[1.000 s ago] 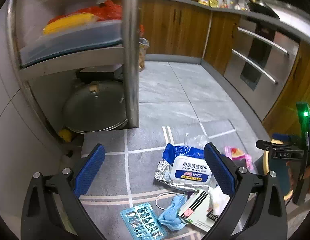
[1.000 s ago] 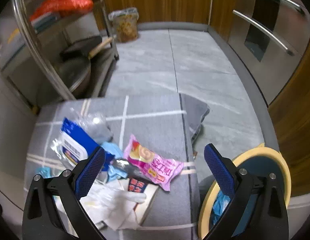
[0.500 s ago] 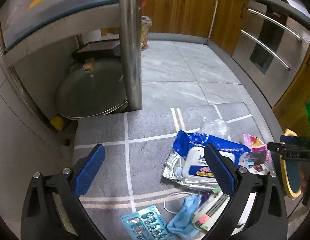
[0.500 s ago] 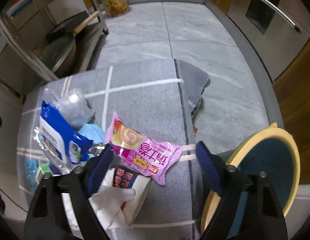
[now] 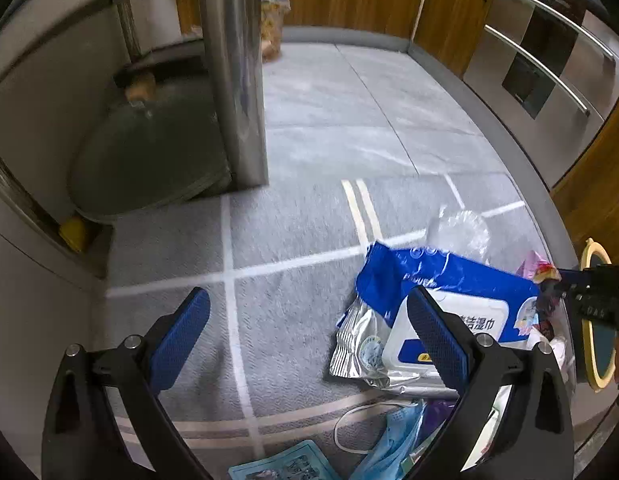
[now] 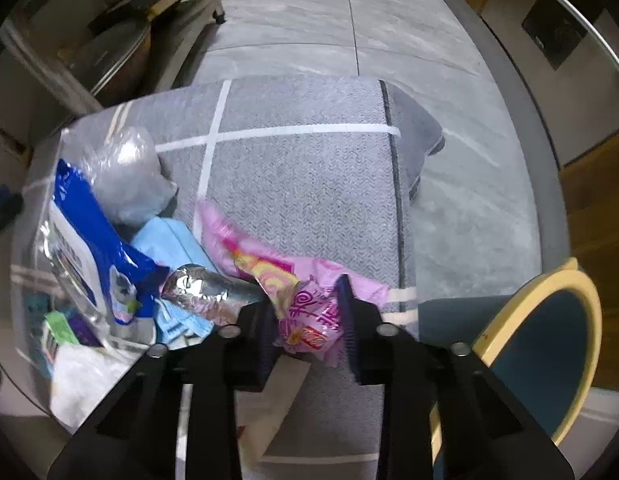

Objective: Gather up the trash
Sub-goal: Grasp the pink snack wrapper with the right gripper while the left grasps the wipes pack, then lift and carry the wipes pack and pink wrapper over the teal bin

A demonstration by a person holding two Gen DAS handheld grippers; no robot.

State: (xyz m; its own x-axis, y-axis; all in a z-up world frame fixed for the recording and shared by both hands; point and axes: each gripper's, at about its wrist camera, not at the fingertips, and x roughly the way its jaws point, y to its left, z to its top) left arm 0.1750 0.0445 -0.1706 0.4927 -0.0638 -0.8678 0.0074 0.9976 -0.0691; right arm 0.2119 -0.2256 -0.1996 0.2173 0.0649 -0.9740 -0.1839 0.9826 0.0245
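A pile of trash lies on a grey rug [image 6: 301,168]. My right gripper [image 6: 307,330] is shut on a pink snack wrapper [image 6: 309,312] at the pile's right edge. Beside it lie a crumpled foil wrapper [image 6: 213,292], a blue wet-wipes pack [image 6: 89,236], a clear plastic bag [image 6: 125,176] and a blue face mask [image 6: 177,240]. My left gripper [image 5: 309,332] is open and empty, low over the rug, with the wipes pack [image 5: 449,300] behind its right finger. A blister pack [image 5: 285,464] and the face mask [image 5: 397,432] lie below it.
A bin with a yellow rim [image 6: 549,344] stands at the rug's right edge; it also shows in the left wrist view [image 5: 593,316]. A steel rack leg [image 5: 237,80] and a pan lid [image 5: 149,148] stand at the left. Wooden cabinets and steel drawers [image 5: 549,64] line the far side.
My right gripper dropped onto the pile and closed on the pink snack wrapper. My left gripper moved lower and closer to the rug, staying open.
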